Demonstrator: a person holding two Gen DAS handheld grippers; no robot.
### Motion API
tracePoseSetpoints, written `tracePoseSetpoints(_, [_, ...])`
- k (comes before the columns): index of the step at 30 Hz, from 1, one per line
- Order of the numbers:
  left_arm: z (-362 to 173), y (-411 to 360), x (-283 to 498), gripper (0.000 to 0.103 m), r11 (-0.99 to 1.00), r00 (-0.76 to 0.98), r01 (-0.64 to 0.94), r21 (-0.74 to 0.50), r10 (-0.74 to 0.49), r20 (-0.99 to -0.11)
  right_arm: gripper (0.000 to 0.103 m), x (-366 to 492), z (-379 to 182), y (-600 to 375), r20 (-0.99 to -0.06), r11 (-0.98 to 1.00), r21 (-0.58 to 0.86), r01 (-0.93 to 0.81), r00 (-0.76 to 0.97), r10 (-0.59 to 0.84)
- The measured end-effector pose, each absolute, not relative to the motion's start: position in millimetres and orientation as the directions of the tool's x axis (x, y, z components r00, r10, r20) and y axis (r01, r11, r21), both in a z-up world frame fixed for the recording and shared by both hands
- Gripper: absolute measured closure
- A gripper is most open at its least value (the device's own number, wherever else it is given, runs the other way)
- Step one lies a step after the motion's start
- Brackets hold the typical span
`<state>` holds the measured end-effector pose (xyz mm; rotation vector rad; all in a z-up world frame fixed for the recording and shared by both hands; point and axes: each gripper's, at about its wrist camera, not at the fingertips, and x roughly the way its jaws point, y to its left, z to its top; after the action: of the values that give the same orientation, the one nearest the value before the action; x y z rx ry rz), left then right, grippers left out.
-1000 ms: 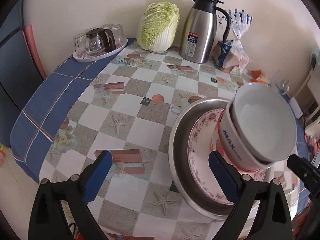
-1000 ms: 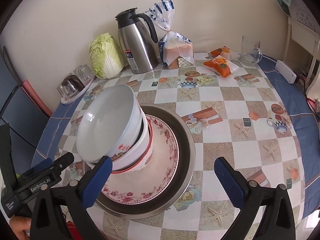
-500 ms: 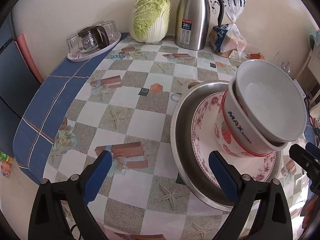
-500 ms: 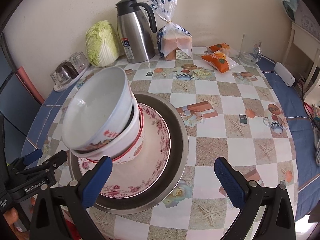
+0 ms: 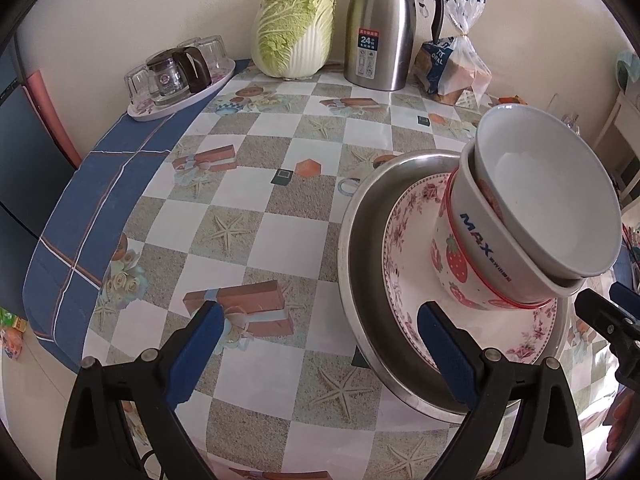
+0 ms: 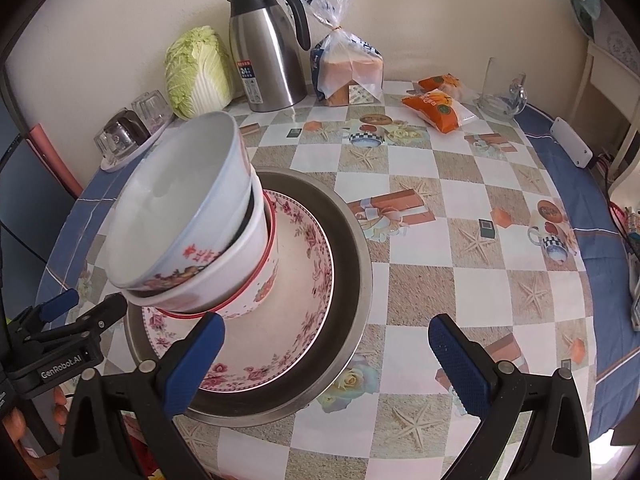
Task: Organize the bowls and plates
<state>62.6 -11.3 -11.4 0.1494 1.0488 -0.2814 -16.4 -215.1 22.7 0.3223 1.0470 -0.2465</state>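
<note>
A stack stands on the table: a steel basin (image 5: 356, 264) (image 6: 352, 248), a pink floral plate (image 5: 404, 240) (image 6: 308, 256) in it, then a strawberry bowl with a red rim (image 5: 460, 268) (image 6: 256, 280), a white "MAX" bowl (image 5: 480, 240) (image 6: 224, 264) and a white bowl (image 5: 548, 196) (image 6: 176, 200) on top. The bowls lean. My left gripper (image 5: 316, 340) is open and empty, its right finger over the basin's near rim. My right gripper (image 6: 326, 352) is open and empty, straddling the basin's near right rim. Each gripper shows in the other's view, the right (image 5: 608, 316) and the left (image 6: 60, 328).
At the back stand a cabbage (image 5: 296, 28) (image 6: 198, 72), a steel thermos (image 5: 380, 28) (image 6: 268, 44) and a bread bag (image 5: 456, 60) (image 6: 344, 64). A tray of glasses (image 5: 180, 76) (image 6: 128, 132) sits back left. Orange snack packs (image 6: 436, 104), a glass mug (image 6: 500, 92) and a white remote (image 6: 572, 148) lie on the right.
Both grippers have pulled back and risen slightly from the stack, so the stack looks a little farther. The stack has not moved. Both grippers stay open.
</note>
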Motion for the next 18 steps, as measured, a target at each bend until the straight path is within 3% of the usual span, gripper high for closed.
tracePoseSetpoints(18, [-14.4, -11.5, 65.1, 0.006, 0.953, 0.462, 0.303, -0.026, -0.171, -0.870, 0.000, -15.4, 17.6, -217.4, -0.883, 0.924, 0.135, 0.359, 0.466, -0.052])
